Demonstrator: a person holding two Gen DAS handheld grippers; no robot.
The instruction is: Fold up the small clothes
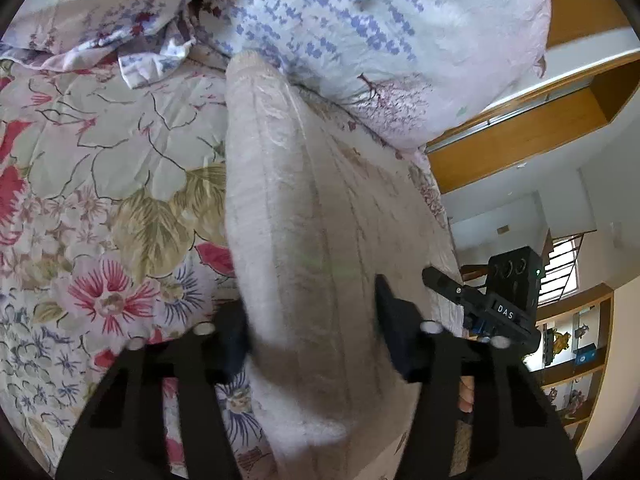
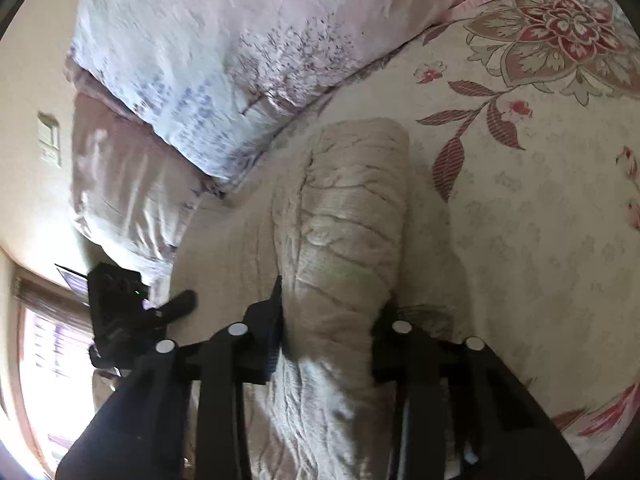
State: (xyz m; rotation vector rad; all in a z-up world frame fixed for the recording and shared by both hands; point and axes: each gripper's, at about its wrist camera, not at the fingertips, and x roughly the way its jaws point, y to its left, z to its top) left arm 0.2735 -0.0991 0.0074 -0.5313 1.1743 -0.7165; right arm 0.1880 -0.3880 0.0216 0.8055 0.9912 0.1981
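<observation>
Two hand-held grippers engaged on one beige knitted garment [image 1: 288, 200], spread lengthwise on the floral bedsheet [image 1: 100, 160] just below the pillows [image 1: 360, 40].

Left side, left wrist view: left hand-held gripper [image 1: 312, 320] straddling the near end of the garment, cloth bunched between both fingers [image 1: 394, 316]. Jaws partly drawn in and apparently pinching the knit; actual pad contact blurred, so grip judged probable, not certain. Garment running away from the camera to a rounded far end touching the pillow edge. Other gripper body visible at far right, beside the bed edge, with shelving behind.

Right side, right wrist view: right hand-held gripper [image 2: 330, 320] astride the same garment [image 2: 352, 208], jaws narrowed onto a raised ridge of cloth and pinching it. Fabric gathered into a long hump with wrinkles converging on the fingers, consistent with a firm hold.

Judged purpose of the arrangement: one gripper per near corner, both angled downward, to keep the hem level when lifted and carried over toward the far end for a fold. Risk: uneven grip depth producing a skewed crease; thick knit slipping from the pads.
</observation>
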